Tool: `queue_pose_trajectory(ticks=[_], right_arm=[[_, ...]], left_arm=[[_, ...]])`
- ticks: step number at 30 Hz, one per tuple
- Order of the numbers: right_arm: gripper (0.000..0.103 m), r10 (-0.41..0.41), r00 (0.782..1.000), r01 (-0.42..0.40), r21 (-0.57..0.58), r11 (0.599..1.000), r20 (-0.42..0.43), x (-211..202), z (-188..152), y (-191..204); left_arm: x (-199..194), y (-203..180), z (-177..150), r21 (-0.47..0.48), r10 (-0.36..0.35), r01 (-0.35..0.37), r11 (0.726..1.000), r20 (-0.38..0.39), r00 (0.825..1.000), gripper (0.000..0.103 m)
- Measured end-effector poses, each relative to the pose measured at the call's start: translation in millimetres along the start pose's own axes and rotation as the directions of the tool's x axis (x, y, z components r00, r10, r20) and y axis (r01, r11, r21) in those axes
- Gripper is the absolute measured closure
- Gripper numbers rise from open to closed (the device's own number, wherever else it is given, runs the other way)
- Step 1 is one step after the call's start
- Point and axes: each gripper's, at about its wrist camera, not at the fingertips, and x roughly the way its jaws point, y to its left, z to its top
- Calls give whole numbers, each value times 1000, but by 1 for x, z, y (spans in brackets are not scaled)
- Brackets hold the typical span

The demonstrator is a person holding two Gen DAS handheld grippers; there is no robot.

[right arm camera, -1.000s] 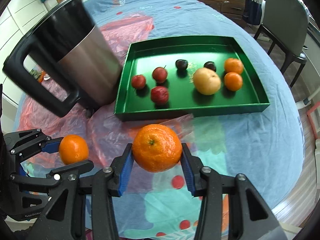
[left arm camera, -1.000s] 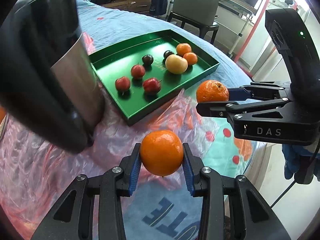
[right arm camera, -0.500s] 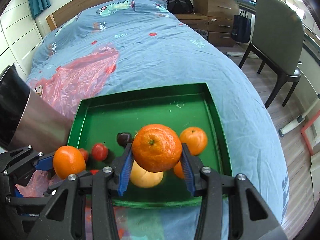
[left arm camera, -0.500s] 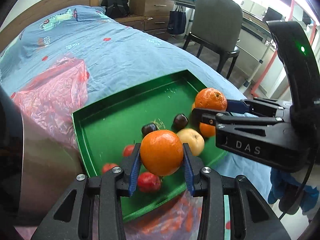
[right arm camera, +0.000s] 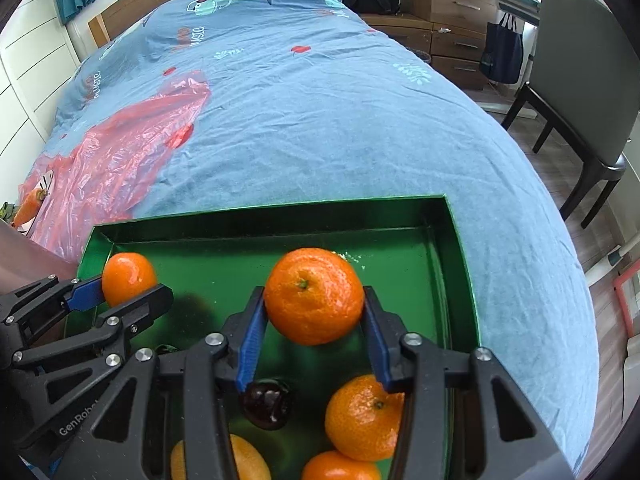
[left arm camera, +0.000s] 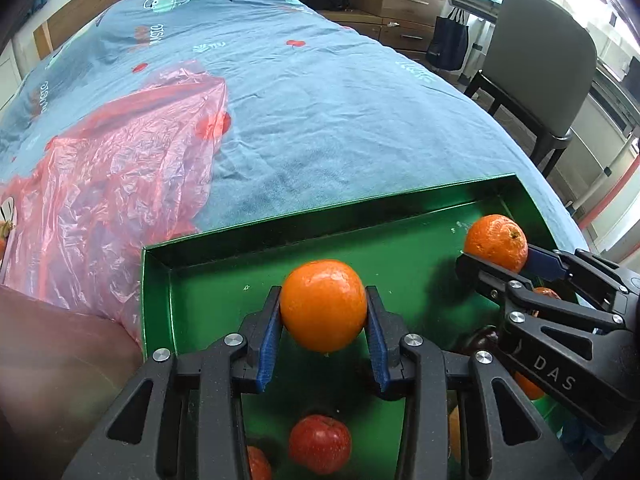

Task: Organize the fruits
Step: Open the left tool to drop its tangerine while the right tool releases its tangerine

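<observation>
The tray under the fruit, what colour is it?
The shiny rectangular metal tray is green, clearest in the right wrist view.

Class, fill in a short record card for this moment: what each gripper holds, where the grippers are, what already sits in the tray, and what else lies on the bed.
left gripper: shut on smooth orange
right gripper: shut on dimpled orange
position: both held over the green tray
in tray: two oranges, dark plum, red apple
on bed: pink plastic bag

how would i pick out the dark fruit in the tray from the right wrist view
On the blue bed sits a green tray. Near its front, just below the right gripper and its tangerine, lies a dark plum: glossy, almost black, among orange fruit.
</observation>
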Motion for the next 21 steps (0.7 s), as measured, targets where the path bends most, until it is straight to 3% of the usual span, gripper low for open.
queue_pose_trajectory(ticks=[21], right_arm=[[53, -27, 999, 27, -12, 1000, -27, 7, -7, 1]], left_arm=[[10, -5, -3, 26, -7, 8, 1000, -40, 999, 68]])
